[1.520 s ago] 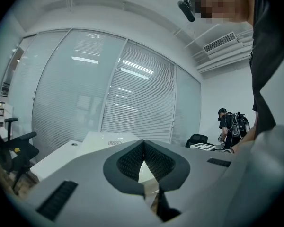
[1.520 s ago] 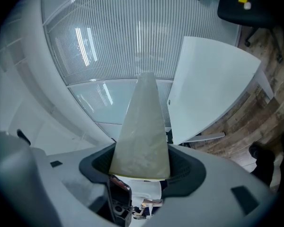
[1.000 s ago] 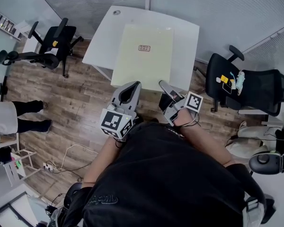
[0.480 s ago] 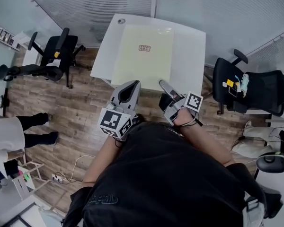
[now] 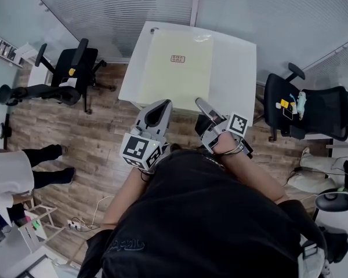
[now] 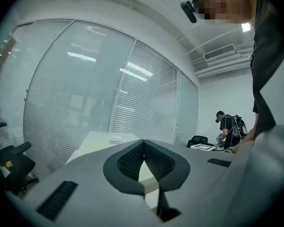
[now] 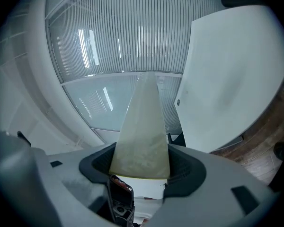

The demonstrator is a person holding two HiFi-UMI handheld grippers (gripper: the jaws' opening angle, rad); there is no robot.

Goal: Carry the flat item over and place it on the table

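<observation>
A large pale yellow flat sheet (image 5: 175, 68) with a small label at its middle hangs level over the white table (image 5: 238, 68). I hold it by its near edge. My left gripper (image 5: 158, 108) is shut on the near-left part of that edge, my right gripper (image 5: 202, 104) on the near-right part. In the right gripper view the sheet (image 7: 144, 136) runs edge-on out from between the dark jaws of my right gripper (image 7: 142, 167), beside the table (image 7: 227, 79). In the left gripper view the left gripper (image 6: 144, 148) has its pads closed, and the sheet (image 6: 102, 143) stretches away past them.
Black office chairs stand left (image 5: 69, 68) and right (image 5: 313, 112) of the table on a wood floor. A person (image 5: 11, 175) stands at the far left, and another person (image 6: 229, 129) farther off. Cables (image 5: 87, 219) lie on the floor. Blinds and glass walls lie behind the table.
The table, sheet and chairs have slid right and slightly down in the head view. The person at the left has stepped along. Both grippers keep their hold.
</observation>
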